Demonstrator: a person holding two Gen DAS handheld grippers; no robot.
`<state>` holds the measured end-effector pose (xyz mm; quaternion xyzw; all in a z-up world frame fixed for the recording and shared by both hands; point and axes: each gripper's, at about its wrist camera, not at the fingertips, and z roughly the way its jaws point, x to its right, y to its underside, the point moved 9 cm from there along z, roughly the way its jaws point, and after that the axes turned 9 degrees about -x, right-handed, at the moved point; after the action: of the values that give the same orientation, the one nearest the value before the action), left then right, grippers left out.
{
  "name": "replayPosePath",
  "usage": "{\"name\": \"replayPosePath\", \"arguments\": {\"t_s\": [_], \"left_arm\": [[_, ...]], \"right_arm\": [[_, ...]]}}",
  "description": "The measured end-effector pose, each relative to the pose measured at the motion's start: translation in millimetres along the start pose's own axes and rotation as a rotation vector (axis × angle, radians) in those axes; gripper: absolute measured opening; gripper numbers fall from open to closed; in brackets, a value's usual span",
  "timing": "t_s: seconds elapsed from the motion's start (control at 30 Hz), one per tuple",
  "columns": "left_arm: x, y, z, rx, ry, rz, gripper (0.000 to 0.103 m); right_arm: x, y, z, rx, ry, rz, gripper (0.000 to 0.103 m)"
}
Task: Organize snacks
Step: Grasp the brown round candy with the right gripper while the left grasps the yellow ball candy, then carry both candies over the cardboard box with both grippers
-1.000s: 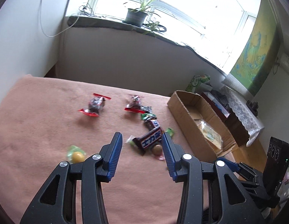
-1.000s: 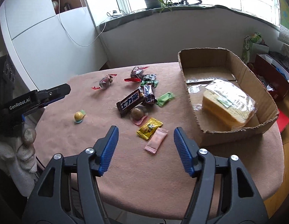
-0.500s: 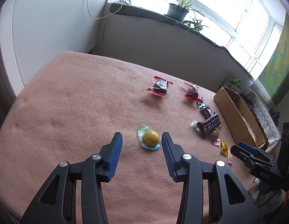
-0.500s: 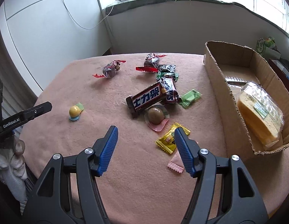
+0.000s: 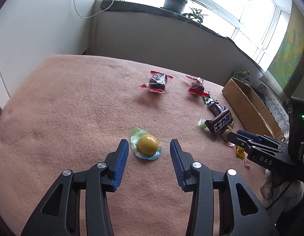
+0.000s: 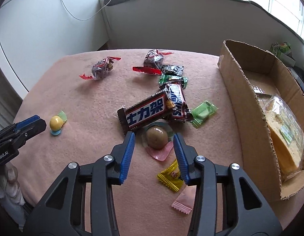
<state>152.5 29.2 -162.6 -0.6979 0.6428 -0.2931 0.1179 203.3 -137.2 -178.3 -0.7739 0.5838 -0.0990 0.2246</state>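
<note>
Snacks lie scattered on the salmon-pink fleece tablecloth (image 6: 73, 102), and two round ones matter now. A brown ball-shaped candy in a clear wrapper with a pink tail (image 6: 157, 137) sits straight ahead of the right gripper (image 6: 154, 138), between its blue-padded fingers (image 6: 129, 143). Those jaws have just been closing; they stand close on either side of the candy, but narrow gaps show, so the pads do not press on it yet. A yellow ball candy on a green-and-blue wrapper (image 5: 147, 145) lies just beyond the tips of the left gripper (image 5: 149, 146), centred on the gap; its jaws stand apart, holding nothing. Being round, neither candy has a long axis to line up with; each hand is the nearer to its own. The dark chocolate bar with white Chinese lettering (image 6: 146, 112) nearly touches the right gripper's left fingertip, so it could be caught too.

Only the right wrist view looks into the open brown cardboard box (image 6: 238, 90) at the table's right, showing a wrapped yellow sponge cake (image 6: 285, 137) inside, plus a small yellow sachet (image 6: 170, 176) and a pale pink sachet (image 6: 184, 200) beside the finger. The left wrist view shows just the box's outer wall.
</note>
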Motion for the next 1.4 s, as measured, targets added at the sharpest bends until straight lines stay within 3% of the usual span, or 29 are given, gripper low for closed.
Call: {"name": "replayPosePath", "arguments": {"t_s": [0.5,0.67,0.7,0.9,1.4], "left_arm": [[4.0,-3.1,30.4,-0.052,-0.055,0.066,0.030],[3.3,-3.1,34.6,-0.054,-0.059,0.071,0.030],[3.4,-3.3,34.9,-0.051,-0.060,0.073,0.029],[2.8,-4.1,33.2,-0.042,-0.059,0.068,0.024],[9.2,0.6,12.0,-0.014,-0.035,0.053,0.023]], "right_arm": [[7.4,-9.5,23.7,-0.031,0.002,0.002,0.035],[4.2,-8.9,24.5,-0.031,0.021,-0.026,0.034],[2.7,-8.0,24.5,-0.028,0.023,-0.033,0.030],[1.3,-5.8,21.6,-0.024,0.010,-0.023,0.028],[0.4,5.9,-14.3,0.033,-0.043,0.007,0.027]]}}
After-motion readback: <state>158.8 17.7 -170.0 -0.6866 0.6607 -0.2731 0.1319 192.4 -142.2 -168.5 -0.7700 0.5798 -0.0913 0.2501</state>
